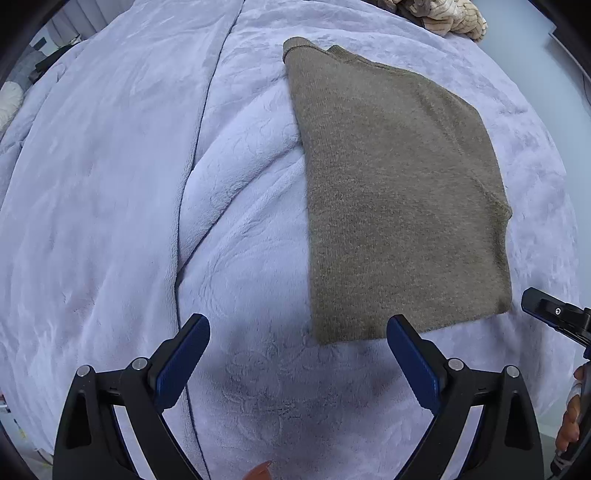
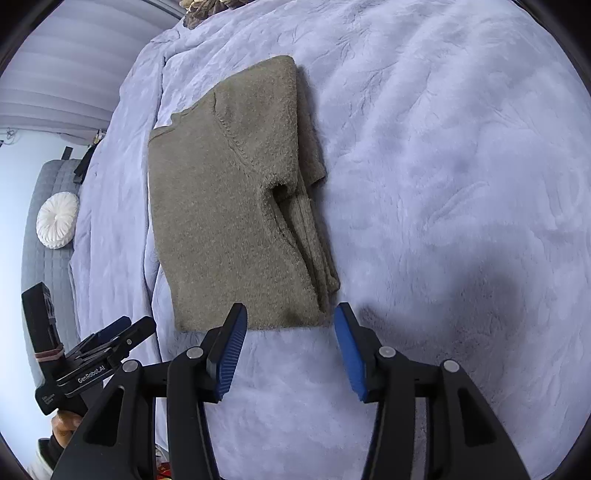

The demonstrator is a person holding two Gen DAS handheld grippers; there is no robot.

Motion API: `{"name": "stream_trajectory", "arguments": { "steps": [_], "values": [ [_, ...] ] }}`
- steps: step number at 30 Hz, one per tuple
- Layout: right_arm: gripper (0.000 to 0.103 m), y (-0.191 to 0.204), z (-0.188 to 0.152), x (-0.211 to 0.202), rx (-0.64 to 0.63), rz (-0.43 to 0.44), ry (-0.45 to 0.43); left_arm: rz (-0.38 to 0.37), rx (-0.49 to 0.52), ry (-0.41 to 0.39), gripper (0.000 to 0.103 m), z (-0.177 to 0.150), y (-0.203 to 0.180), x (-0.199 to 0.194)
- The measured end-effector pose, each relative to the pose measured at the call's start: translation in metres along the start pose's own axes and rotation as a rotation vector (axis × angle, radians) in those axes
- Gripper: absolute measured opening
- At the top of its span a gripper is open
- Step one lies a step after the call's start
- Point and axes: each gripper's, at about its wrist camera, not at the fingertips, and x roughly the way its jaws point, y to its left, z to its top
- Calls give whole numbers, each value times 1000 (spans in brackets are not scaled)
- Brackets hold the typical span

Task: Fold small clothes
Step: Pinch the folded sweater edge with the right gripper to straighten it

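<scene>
- Left wrist view, left gripper [image 1: 298, 334]: bottom of frame, blue pads spread wide with nothing between them, only blanket below.
- Left wrist view, sweater [image 1: 399, 192]: olive-brown knit, folded into a tidy rectangle, centre-right of frame; its near edge lies just above the right-hand pad, apart from it.
- Left wrist view, blanket [image 1: 110, 184]: pale lilac plush that covers the bed, with a seam down the left of centre.
- Left wrist view, right gripper [image 1: 557, 317]: partly seen at the right edge, near the sweater's lower right corner.
- Left wrist view, knit heap [image 1: 447, 18]: cream, at the top edge.
- Right wrist view, right gripper [image 2: 290, 349]: bottom centre, jaws parted about halfway, empty, just below the sweater's [image 2: 229, 206] near hem.
- Right wrist view, sweater: centre-left of frame, sleeve layers tucked along its right side, lying flat.
- Right wrist view, left gripper [image 2: 110, 336]: lower left, a hand [image 2: 66, 424] beneath it.
- Right wrist view, round cushion [image 2: 57, 219]: white, at the left edge.
- Step, judged: fold released, both tools clear of the garment.
- Next, judged: either one more fold, which calls for a pinch on both near corners, or a move to set the piece aside.
</scene>
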Motion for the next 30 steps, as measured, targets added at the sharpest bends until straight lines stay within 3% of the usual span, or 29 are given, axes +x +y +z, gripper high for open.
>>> {"name": "stream_trajectory", "arguments": {
  "steps": [2, 7, 15, 23, 24, 28, 30],
  "values": [
    [56, -1, 2, 1, 8, 9, 1, 13, 9, -7, 97, 2, -2, -1],
    [81, -4, 5, 4, 17, 15, -5, 34, 25, 0, 102, 7, -7, 1],
    [81, -3, 38, 2, -17, 15, -27, -43, -47, 38, 102, 28, -2, 16],
    [80, 4, 84, 11, -33, 39, -37, -55, -68, -11, 102, 70, 6, 20],
    [74, 5, 89, 14, -34, 40, -41, -60, -73, -19, 102, 75, 7, 20],
    [28, 3, 111, 35, -9, 74, -14, -69, -110, -33, 102, 99, 10, 33],
    [11, 2, 118, 44, 1, 84, -3, -73, -131, -36, 102, 105, 10, 38]
  ]
}}
